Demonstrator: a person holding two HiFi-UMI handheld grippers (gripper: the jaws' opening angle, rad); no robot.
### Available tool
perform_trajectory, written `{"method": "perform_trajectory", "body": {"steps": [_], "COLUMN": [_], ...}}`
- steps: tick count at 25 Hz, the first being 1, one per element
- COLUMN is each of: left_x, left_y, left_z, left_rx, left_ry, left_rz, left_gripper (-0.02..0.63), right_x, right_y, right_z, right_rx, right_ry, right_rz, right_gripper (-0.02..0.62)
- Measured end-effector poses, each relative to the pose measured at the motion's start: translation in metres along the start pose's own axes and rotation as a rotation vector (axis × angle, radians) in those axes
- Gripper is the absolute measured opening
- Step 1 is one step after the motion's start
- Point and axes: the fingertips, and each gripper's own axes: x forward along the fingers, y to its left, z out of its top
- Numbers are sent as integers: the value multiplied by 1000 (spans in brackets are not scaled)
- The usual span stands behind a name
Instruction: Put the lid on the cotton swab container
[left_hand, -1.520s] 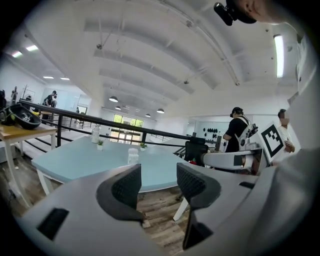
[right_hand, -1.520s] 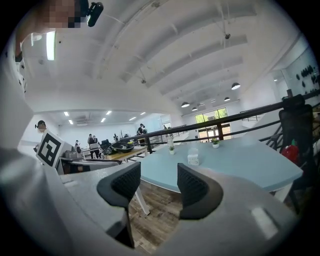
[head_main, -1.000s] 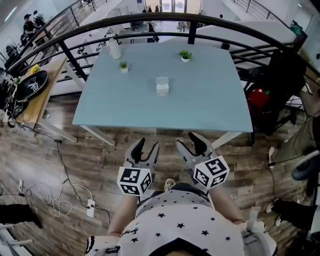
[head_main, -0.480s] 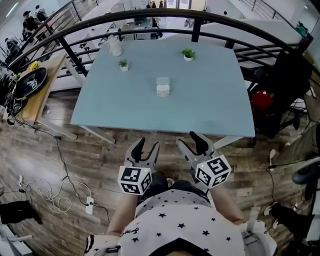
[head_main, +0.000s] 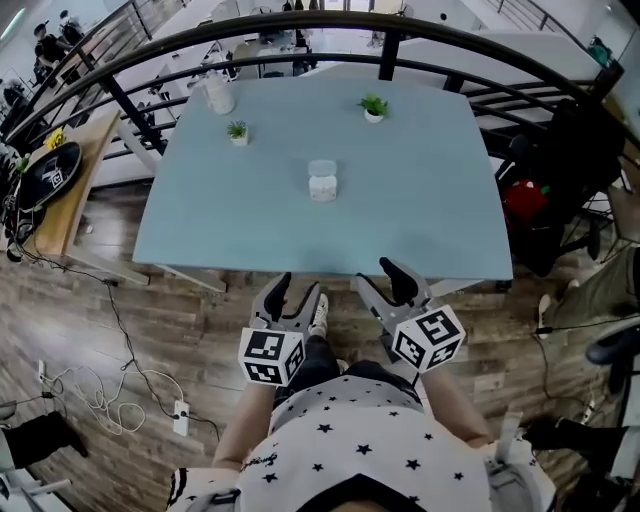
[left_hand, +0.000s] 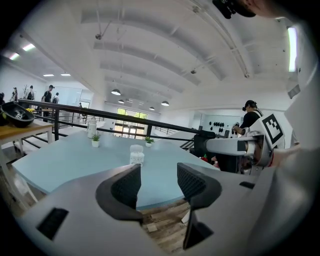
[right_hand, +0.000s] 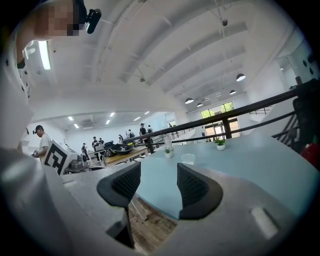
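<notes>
Holding grey left gripper (head_main: 296, 290), right gripper (head_main: 378, 280) open, empty; pinch small white plastic cotton swab container (head_main: 322, 182) gently by sides, since likely light, slick.

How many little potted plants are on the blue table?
2. One plant sits far left on the table, near the bottle; the other plant sits at the far edge, right of centre. None looks hidden.

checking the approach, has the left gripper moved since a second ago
Yes: the left gripper has come closer to the near edge of the table.
</notes>
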Motion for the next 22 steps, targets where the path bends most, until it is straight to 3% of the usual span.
{"method": "perform_trajectory", "body": {"steps": [22], "left_x": [125], "left_y": [75], "left_z": [37], "left_rx": [60], "left_ry": [77], "left_rz": [-46], "left_gripper": [227], "right_x": [122], "right_y": [-79], "right_z": [52], "right_rx": [39], "right_ry": [11], "right_rz": [-21], "right_gripper": [213]}}
